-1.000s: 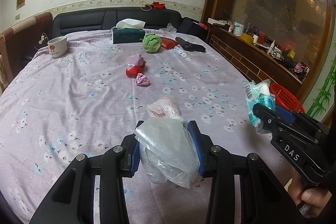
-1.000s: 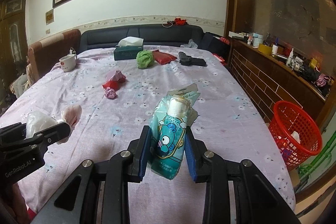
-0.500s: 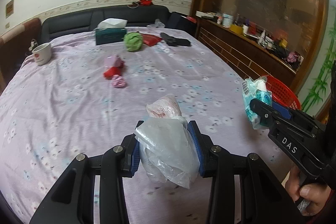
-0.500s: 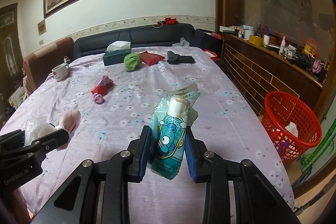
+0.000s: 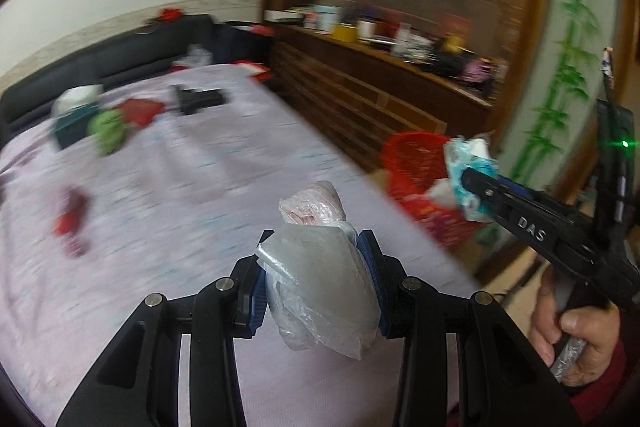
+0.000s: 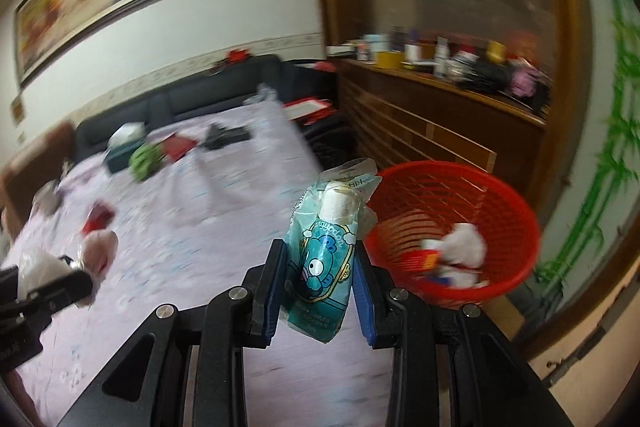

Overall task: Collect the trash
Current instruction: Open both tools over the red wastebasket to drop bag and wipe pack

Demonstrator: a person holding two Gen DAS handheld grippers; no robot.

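Note:
My left gripper (image 5: 316, 283) is shut on a crumpled clear plastic bag (image 5: 320, 291) with a pinkish knot at its top, held above the table's right part. My right gripper (image 6: 320, 283) is shut on a teal cartoon-printed wrapper (image 6: 322, 263) with a white roll inside. It also shows in the left wrist view (image 5: 468, 183), held over the red mesh basket (image 5: 416, 163). The basket (image 6: 452, 207) stands on the floor right of the table and holds white crumpled trash (image 6: 464, 247).
The table has a lilac flowered cloth (image 5: 168, 187). On it lie a green ball (image 6: 144, 159), a tissue box (image 6: 124, 143), red scraps (image 5: 72, 219) and a black object (image 5: 200, 99). A cluttered wooden counter (image 6: 440, 95) runs along the right.
Both grippers swung right toward the basket, still holding their loads. The basket now looks larger and closer, and the table items have slid to the left of both views.

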